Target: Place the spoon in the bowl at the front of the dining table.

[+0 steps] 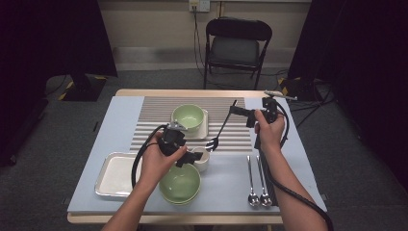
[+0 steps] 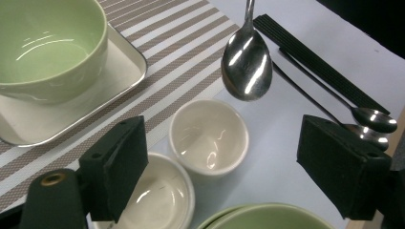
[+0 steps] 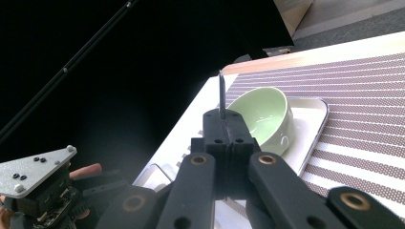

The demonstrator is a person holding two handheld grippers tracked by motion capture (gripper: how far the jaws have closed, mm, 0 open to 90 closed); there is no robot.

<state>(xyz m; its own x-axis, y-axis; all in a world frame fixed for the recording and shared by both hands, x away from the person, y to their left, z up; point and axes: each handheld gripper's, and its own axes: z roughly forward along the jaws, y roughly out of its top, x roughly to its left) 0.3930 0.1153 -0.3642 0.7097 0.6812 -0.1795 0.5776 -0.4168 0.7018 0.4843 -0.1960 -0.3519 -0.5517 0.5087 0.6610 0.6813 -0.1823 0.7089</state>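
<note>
The right gripper (image 1: 240, 111) has its jaws pressed fully together on the thin handle of a polished metal spoon (image 1: 217, 134); in the right gripper view the dark tip of that handle (image 3: 222, 95) stands up from the seam between the two closed black jaws, and a pale green bowl (image 3: 263, 117) on a white tray (image 3: 313, 136) lies beyond them. From the jaws the spoon slants down and away, so that its shiny oval bowl hangs in the air over the striped mat. The left gripper (image 2: 224, 171) holds its jaws wide apart with nothing between the pads; the matt black, blocky pads (image 2: 119, 164) touch nothing. In the left gripper view a small, round, glossy cream cup (image 2: 208, 136) sits on the table in the gap between the jaws, nearer the left-hand one and apart from both. The hanging spoon bowl (image 2: 247, 62) is just beyond that cup, above and ahead of the open jaws, mirror-bright with curved highlights. A second glossy white dish (image 2: 160, 193) lies just beside the inner face of the left-hand jaw, and the rim of a smooth green bowl (image 2: 267, 217) shows below the gap. Past the right-hand jaw, two more metal spoons (image 2: 370, 124) lie side by side on the pale blue table surface (image 2: 286, 133), next to a ribbed black strip (image 2: 315, 62). Beyond the left-hand jaw the woven mat (image 2: 176, 47) shows beige and white stripes.
</note>
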